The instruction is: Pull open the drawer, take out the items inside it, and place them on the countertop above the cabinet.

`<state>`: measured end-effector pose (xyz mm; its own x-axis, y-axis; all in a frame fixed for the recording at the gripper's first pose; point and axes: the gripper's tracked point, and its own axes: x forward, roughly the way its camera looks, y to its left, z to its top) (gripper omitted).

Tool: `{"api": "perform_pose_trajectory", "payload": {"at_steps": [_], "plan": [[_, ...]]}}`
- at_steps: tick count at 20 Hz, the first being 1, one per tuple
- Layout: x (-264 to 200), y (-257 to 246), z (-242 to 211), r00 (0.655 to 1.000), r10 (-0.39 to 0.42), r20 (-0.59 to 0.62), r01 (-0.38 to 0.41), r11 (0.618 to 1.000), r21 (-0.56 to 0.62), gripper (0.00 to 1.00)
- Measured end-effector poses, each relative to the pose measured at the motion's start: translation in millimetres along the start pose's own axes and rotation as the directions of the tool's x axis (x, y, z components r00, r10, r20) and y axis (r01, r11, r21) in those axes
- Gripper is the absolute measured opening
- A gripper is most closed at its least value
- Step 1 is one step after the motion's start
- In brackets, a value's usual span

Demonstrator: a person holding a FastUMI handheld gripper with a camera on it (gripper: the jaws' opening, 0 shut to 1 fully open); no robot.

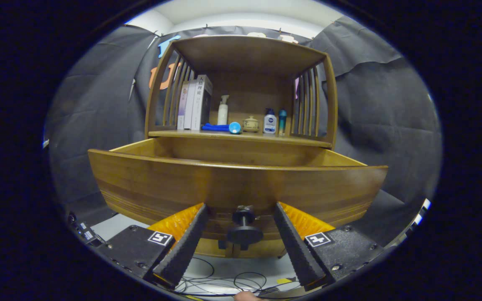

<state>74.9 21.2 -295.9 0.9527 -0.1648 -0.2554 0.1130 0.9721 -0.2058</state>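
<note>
Drawer [237, 184] is pulled well out from under the countertop [241, 136], so you've got room to reach in. Your gripper [241, 228] sits spread wide, fingers either side of the knob [244, 228], gripping nothing. Can't see the drawer's contents from this low.

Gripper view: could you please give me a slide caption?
Open gripper straddling the knob of the pulled-out drawer.
</note>
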Motion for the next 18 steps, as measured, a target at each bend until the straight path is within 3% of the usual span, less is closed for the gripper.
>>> {"api": "perform_pose_trajectory", "payload": {"at_steps": [7, 12, 18], "plan": [[6, 2, 4, 1.0, 0.003, 0.0, -0.003, 1.0, -0.005, 0.95], [33, 5, 13, 0.999, 0.03, -0.032, -0.028, 0.999, 0.043, 0.95], [73, 10, 15, 0.996, -0.004, -0.088, 0.003, 1.0, -0.009, 0.95]]}}
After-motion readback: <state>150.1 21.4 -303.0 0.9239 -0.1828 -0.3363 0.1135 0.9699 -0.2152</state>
